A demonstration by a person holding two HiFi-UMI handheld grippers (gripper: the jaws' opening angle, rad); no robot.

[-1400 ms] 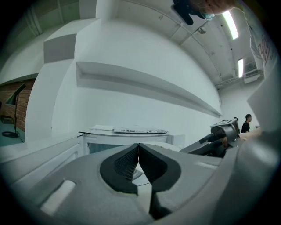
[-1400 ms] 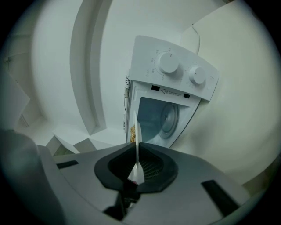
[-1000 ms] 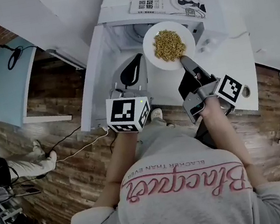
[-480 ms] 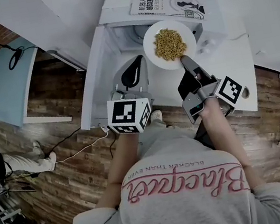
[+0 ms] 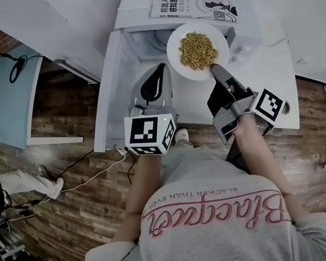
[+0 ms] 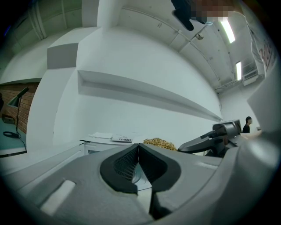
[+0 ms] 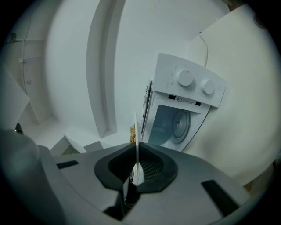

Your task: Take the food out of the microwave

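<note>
One pinch on the rim is all that's carrying this. My right gripper is clamping the lower-right edge of the round white plate of yellowish noodles. The plate is hanging in the upper middle of the head view, just outside the open white two-knob microwave. My left gripper is sitting closed on nothing, left of the plate. I'm thinking slow and level is the way, since a rim grip is probably going to let it tip.
</note>
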